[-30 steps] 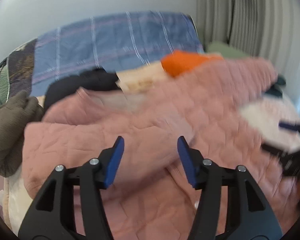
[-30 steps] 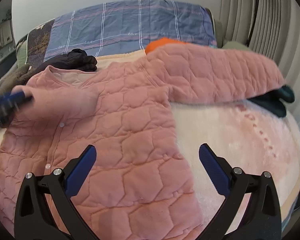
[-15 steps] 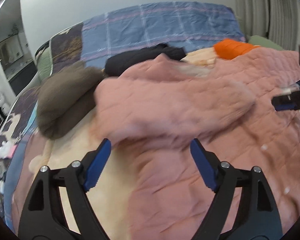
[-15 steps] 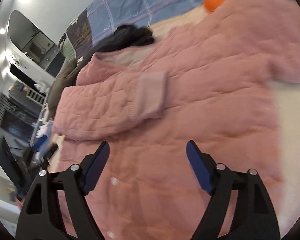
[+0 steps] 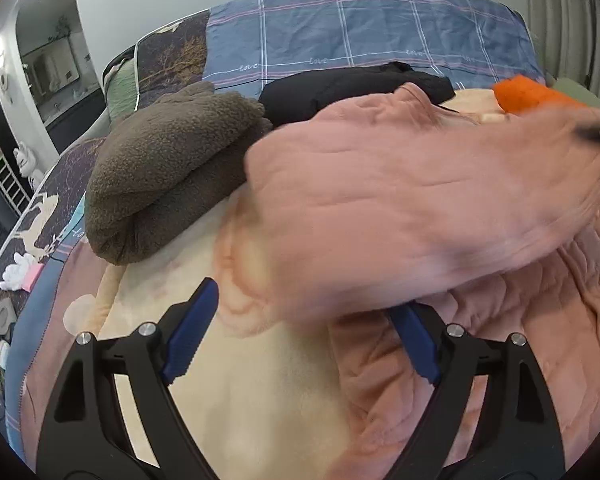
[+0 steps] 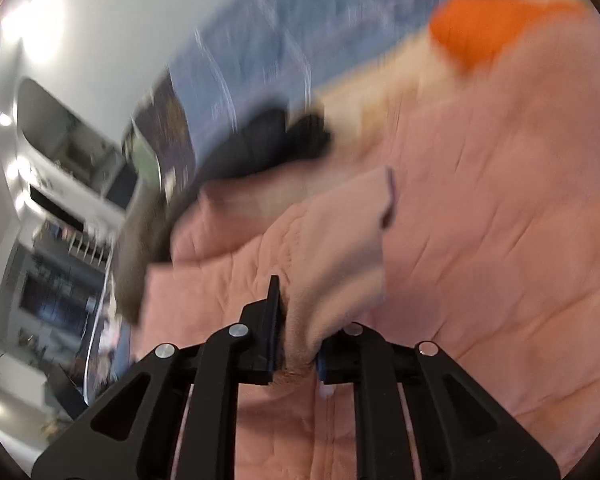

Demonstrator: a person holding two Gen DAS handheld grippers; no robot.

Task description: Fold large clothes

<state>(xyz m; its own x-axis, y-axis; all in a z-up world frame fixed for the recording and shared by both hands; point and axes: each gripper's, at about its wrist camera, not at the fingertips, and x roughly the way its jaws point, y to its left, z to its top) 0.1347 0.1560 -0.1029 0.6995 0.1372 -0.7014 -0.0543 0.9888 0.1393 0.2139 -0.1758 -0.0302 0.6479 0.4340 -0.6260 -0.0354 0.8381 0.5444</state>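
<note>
A: Right claw (image 6: 296,344)?
B: Clamped on the cuff (image 6: 340,264) of the pink jacket's (image 6: 500,240) sleeve; fabric bunched btwn the jaws. View's blurred.
A: Left claw (image 5: 304,332)?
B: Jaws spread wide, gripping nothing. Sleeve (image 5: 400,216) hangs blurred just above it, hiding part of the right finger.
A: Jacket itself?
B: Spread on the cream blanket (image 5: 260,400) on the bed, right of the left claw. Behind: brown fleece (image 5: 168,168) at left, black garment (image 5: 340,84) beside it, orange item (image 5: 528,94) far right, blue plaid bedding (image 5: 360,28) at the back.
</note>
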